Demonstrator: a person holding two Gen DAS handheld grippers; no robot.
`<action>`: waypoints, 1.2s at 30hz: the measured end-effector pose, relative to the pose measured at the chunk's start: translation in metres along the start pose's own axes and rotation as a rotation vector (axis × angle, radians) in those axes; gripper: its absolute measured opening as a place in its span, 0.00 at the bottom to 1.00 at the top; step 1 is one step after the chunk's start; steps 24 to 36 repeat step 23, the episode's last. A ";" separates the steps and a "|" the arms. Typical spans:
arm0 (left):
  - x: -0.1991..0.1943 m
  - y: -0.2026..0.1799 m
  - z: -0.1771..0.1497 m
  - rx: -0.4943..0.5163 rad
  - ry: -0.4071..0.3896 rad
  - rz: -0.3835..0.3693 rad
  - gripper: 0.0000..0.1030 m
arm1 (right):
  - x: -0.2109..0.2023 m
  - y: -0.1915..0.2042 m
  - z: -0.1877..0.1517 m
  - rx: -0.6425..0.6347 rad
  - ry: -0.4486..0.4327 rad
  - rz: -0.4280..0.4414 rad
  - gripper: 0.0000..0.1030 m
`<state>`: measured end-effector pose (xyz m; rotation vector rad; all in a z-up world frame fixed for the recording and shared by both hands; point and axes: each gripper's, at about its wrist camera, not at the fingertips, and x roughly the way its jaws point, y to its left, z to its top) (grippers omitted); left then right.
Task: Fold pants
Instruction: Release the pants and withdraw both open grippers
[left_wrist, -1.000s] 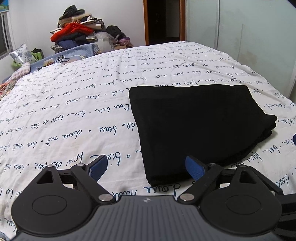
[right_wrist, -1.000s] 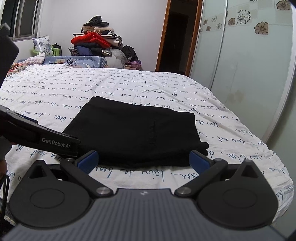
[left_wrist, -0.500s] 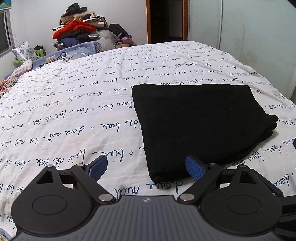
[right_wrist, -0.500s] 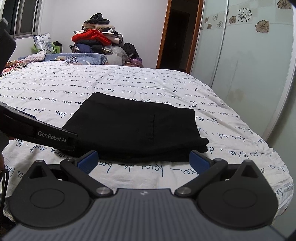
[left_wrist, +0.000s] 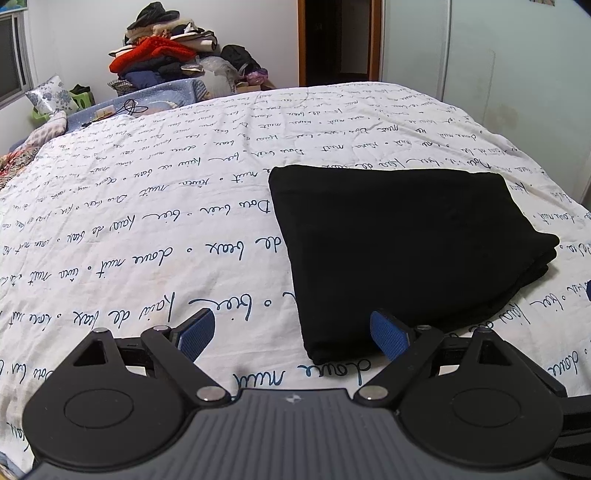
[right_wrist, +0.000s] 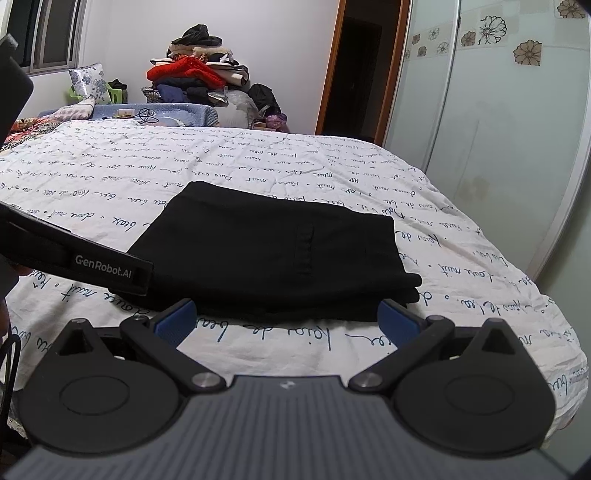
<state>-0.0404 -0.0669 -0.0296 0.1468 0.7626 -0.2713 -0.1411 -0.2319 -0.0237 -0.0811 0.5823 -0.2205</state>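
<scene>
Pants (left_wrist: 406, 240), black and folded into a flat rectangle, lie on the bedspread (left_wrist: 147, 221), white with blue handwriting, towards its near right part. Left gripper (left_wrist: 291, 334) hangs above the bedspread with jaws spread wide, nothing between them; the pants' near corner lies just beyond. Right gripper (right_wrist: 286, 319) likewise stands spread and empty before the pants' near edge. Clothes (right_wrist: 195, 79) are piled by the far wall.
</scene>
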 end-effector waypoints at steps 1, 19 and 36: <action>0.000 0.000 0.000 0.000 0.000 0.000 0.89 | -0.001 0.000 0.000 -0.001 -0.003 0.000 1.00; 0.000 0.006 -0.002 -0.015 -0.006 -0.001 0.89 | 0.000 0.006 0.003 -0.030 -0.007 0.014 1.00; -0.001 0.017 -0.001 -0.033 -0.021 0.021 0.89 | 0.002 0.013 0.005 -0.056 -0.012 0.024 1.00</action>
